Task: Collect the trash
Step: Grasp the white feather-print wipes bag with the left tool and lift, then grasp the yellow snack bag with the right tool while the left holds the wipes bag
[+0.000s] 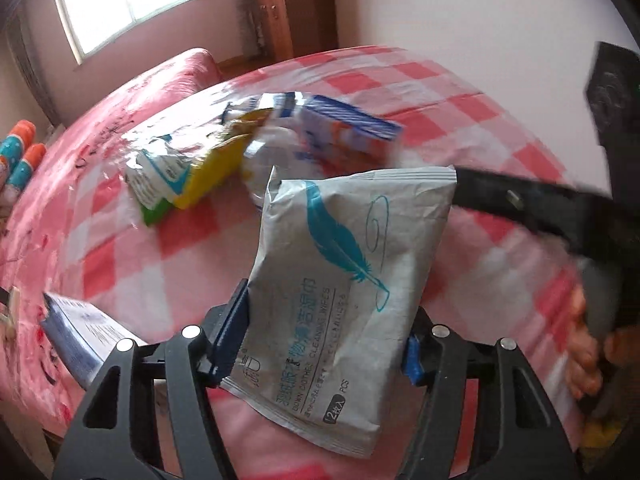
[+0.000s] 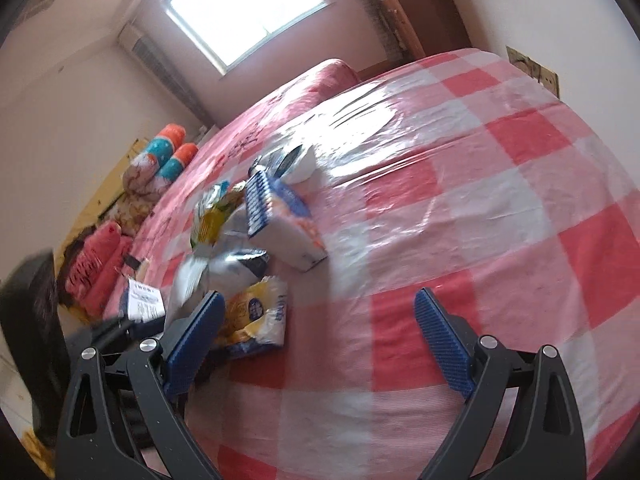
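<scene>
My left gripper (image 1: 326, 332) is shut on a grey wipes packet (image 1: 344, 264) with a teal feather print, held above the red-and-white checked cloth (image 1: 120, 256). Behind it lie a yellow-green snack bag (image 1: 188, 176), a silver wrapper (image 1: 272, 148) and a blue-orange-white carton (image 1: 352, 136). My right gripper (image 2: 320, 320) is open and empty over the cloth (image 2: 480, 200). To its left lie a yellow tissue pack (image 2: 256, 316), silver and yellow wrappers (image 2: 224, 256) and the carton (image 2: 280, 224). The right gripper's black body (image 1: 560, 204) shows in the left wrist view.
A blue-white box (image 1: 80, 328) lies at the cloth's left edge; it also shows in the right wrist view (image 2: 144, 304). Pillows and bedding (image 2: 160, 160) lie at the far left. A wooden cabinet (image 1: 276, 12) stands by the back wall, under a bright window (image 2: 244, 8).
</scene>
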`<state>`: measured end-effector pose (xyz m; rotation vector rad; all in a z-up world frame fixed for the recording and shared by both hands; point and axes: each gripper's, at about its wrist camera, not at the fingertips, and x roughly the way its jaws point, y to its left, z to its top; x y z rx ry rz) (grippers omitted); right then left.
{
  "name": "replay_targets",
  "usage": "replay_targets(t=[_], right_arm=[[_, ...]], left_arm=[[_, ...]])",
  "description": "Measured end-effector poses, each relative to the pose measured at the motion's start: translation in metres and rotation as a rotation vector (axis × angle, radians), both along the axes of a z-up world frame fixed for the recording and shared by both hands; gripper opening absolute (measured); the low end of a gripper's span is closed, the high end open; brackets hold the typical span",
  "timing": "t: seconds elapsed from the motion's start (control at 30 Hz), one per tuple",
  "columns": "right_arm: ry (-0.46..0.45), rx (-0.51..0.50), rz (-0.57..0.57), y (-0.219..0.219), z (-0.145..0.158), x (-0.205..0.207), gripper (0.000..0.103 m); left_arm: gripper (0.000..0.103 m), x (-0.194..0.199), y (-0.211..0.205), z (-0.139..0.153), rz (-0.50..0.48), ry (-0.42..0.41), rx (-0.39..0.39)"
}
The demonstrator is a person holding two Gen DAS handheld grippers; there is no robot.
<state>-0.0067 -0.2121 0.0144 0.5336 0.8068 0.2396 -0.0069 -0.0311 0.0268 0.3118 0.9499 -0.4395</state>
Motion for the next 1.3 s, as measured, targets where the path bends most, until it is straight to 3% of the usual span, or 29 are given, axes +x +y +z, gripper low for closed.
replay_targets(t=[0.17, 0.3, 0.53, 0.73, 0.87, 1.07, 1.3], right_arm=[[0.000, -0.016, 0.008, 0.000, 0.001, -0.002, 0.094], [-0.003, -0.061, 0.053, 0.014, 0.003, -0.002, 0.094], [0.005, -0.151, 0.163, 0.055, 0.004, 0.003, 0.094], [0.004, -0.380, 0.227, 0.105, 0.004, 0.007, 0.094], [0.016, -0.479, 0.230, 0.122, 0.001, 0.012, 0.094], [0.041, -0.578, 0.236, 0.136, -0.006, 0.020, 0.090], [0.024, -0.585, 0.241, 0.135, -0.006, 0.020, 0.079]], left_arm=[[0.064, -0.017, 0.009, 0.004, 0.053, 0.042, -0.087], [0.064, -0.028, 0.042, 0.009, 0.208, 0.055, -0.177], [0.064, -0.055, 0.076, 0.019, 0.341, 0.020, -0.212], [0.064, -0.073, 0.085, 0.022, 0.358, 0.014, -0.191], [0.064, -0.081, 0.092, 0.025, 0.362, 0.018, -0.196], [0.064, -0.086, 0.103, 0.029, 0.372, 0.014, -0.192], [0.064, -0.091, 0.116, 0.025, 0.373, 0.036, -0.211]])
